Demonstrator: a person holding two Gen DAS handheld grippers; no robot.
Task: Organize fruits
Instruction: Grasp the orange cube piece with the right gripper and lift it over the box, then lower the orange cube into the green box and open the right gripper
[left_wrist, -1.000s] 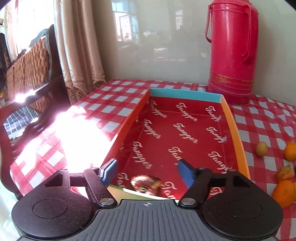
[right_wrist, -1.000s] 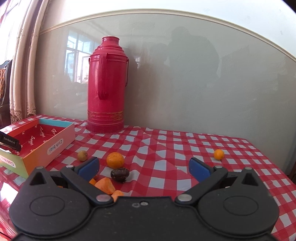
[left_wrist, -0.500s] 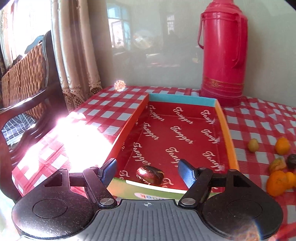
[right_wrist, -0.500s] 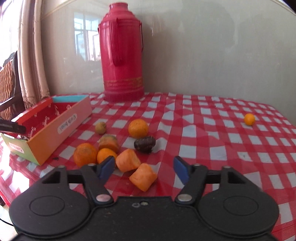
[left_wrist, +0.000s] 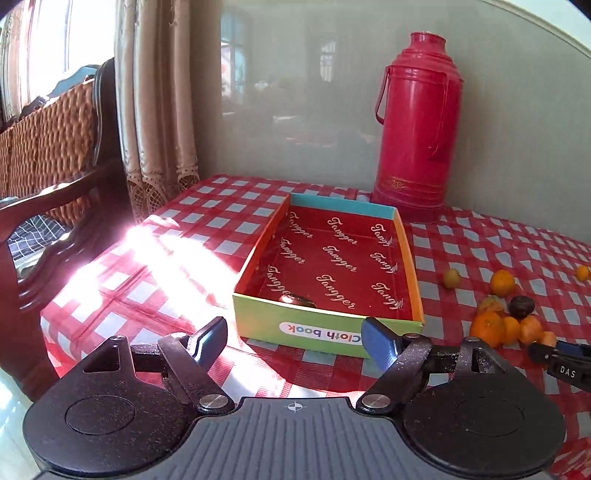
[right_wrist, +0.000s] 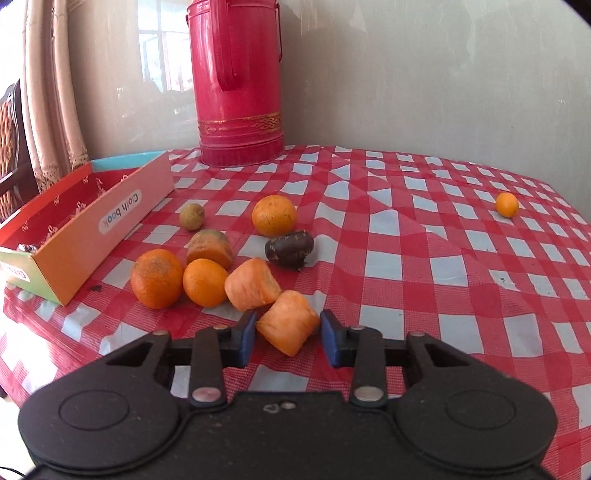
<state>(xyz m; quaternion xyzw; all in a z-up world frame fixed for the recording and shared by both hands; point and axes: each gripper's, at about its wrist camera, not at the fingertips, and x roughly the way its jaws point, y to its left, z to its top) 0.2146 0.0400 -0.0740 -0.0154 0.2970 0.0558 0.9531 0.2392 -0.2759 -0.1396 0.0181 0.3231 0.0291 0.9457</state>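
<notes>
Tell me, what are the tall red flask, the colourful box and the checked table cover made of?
The flask looks like glossy moulded plastic, or painted metal: smooth sheen, gold band near the base. The box seems printed cardboard: thin flat walls, sharp folded corners, a "Cloth book" label. The table cover looks like wipe-clean plastic or oilcloth: it shines hard in the sun and holds stiff creases.

I see a table (right_wrist: 436, 236) under a red-and-white checked cloth, with a red thermos (right_wrist: 238, 81) standing at twelve o'clock against the wall. The open box (right_wrist: 110, 221) lies at ten o'clock, and just to its right fruit is clustered: oranges (right_wrist: 274, 215), orange chunks (right_wrist: 288, 326) and a dark fruit (right_wrist: 290, 249). One small orange (right_wrist: 506, 204) lies well apart at two o'clock.
</notes>
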